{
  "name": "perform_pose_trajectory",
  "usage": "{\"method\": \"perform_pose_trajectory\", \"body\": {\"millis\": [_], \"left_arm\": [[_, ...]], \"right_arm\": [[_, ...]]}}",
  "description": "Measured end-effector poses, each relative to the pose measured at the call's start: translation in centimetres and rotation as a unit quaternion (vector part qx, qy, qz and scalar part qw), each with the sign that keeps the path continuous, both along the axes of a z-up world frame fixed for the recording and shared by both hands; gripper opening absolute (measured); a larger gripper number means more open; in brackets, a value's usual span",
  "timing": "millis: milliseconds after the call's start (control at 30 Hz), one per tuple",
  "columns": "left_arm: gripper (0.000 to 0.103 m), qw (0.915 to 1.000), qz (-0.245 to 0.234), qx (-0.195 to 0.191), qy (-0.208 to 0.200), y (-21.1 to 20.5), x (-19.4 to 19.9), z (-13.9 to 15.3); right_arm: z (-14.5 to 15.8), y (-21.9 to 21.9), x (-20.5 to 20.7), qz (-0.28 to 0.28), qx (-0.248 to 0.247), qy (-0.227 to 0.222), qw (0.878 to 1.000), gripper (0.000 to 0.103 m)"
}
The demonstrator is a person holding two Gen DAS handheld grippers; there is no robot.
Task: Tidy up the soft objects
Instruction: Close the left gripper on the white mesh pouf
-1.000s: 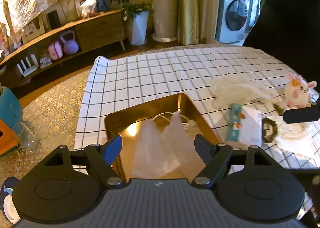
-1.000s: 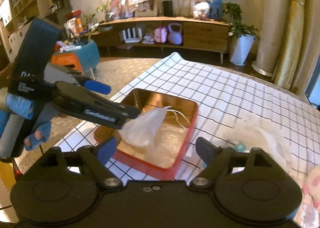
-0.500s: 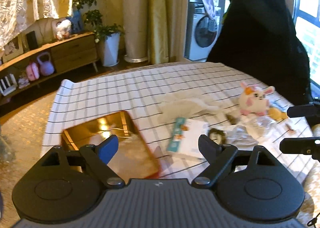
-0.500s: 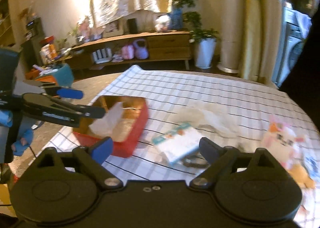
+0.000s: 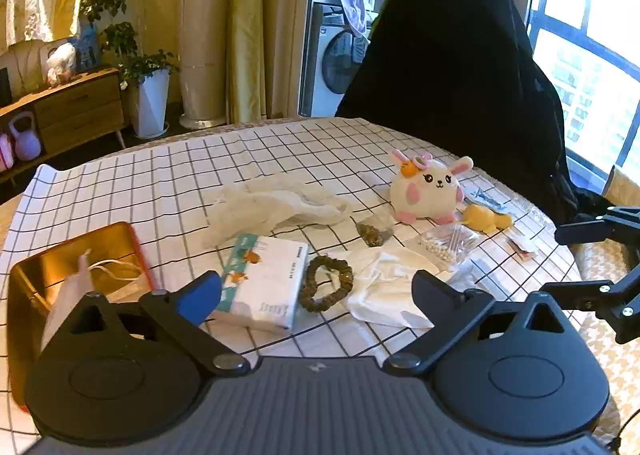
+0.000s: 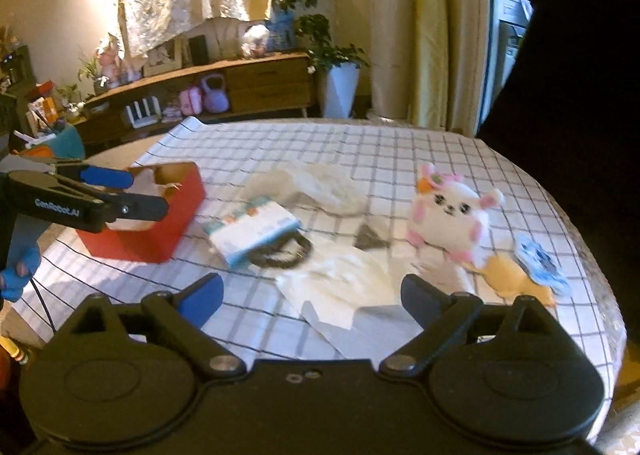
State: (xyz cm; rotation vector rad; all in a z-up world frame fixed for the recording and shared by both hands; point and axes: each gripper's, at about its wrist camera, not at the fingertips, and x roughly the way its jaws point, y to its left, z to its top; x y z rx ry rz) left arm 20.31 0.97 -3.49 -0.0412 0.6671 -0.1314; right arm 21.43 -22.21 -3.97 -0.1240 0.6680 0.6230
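Observation:
My left gripper (image 5: 316,291) hovers low over the checked tablecloth, its jaws opening with nothing gripped; below the gap lie a tissue pack (image 5: 266,279), a brown scrunchie (image 5: 326,283) and a white cloth (image 5: 384,279). The red tin (image 5: 24,283) at far left holds a clear plastic bag (image 5: 66,295). Further back are a gauzy cloth (image 5: 272,207) and a plush bunny (image 5: 426,189). My right gripper (image 6: 312,295) is open and empty above the white cloth (image 6: 340,279). Ahead of it are the tissue pack (image 6: 252,227), the bunny (image 6: 452,219) and the tin (image 6: 160,235).
A yellow plush (image 5: 484,218), a bag of beads (image 5: 448,241) and small packets lie near the table's right edge. A large black shape (image 5: 460,75) stands behind the table. The left gripper (image 6: 148,193) reaches in beside the tin, a gloved hand (image 6: 16,275) below it.
Both views have swung right, from the tin to the scattered items. The left gripper let go of the plastic bag, which now lies in the tin, and its jaws stand wider.

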Motion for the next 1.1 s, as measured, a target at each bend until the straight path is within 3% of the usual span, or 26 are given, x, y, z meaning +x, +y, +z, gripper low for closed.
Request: {"method": "perform_pose_trajectory", "body": {"millis": [267,533,767,1100], "left_arm": [[0.103,0.9993,0.031,-0.009,0.016,-0.3,5.4,-1.3],[0.103,0.9980,0.062,0.006,0.014,-0.5,10.8,-1.9],[0.103,0.9949,0.089,0.010,0.047,-0.8,15.7,-3.9],[0.103,0.9892,0.112,0.004,0.095,-0.3,21.3,-6.9]], "right_arm": [[-2.6,-1.9,1.4,-0.011,-0.010,0.009,1.000,0.095],[-5.7,-2.1,3.8,-0.010,-0.018,0.036,0.999,0.095],[-7.9,-1.1,6.3,-0.010,-0.024,0.052,0.998,0.095],[-8.5,2.2,7.7,0.039,-0.039,0.043,0.998,0.094]]}}
